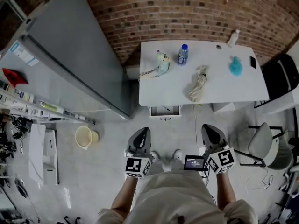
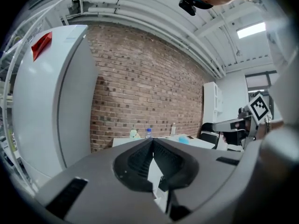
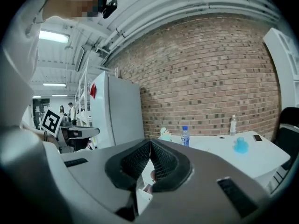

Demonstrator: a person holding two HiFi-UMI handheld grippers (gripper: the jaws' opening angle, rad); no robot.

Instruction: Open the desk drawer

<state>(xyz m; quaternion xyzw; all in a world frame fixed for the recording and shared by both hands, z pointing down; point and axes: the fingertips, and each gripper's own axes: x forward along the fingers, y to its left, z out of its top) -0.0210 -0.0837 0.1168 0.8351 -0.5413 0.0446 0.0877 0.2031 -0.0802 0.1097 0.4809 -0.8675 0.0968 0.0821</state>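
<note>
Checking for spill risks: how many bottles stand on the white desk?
2. A blue-capped bottle stands left of the desk's middle; a clear bottle stands at its far edge, toward the right. None appears hidden.

Two bottles [image 1: 182, 54] [image 1: 233, 38], one desk [image 1: 219, 85], one drawer [image 1: 165, 111].

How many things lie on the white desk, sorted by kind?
Bottles: 2
Toy: 1
Rope bundle: 1
Blue thing: 1
Phone: 1
Total: 6, leaving out a dark spot that is too small to tell.
</note>
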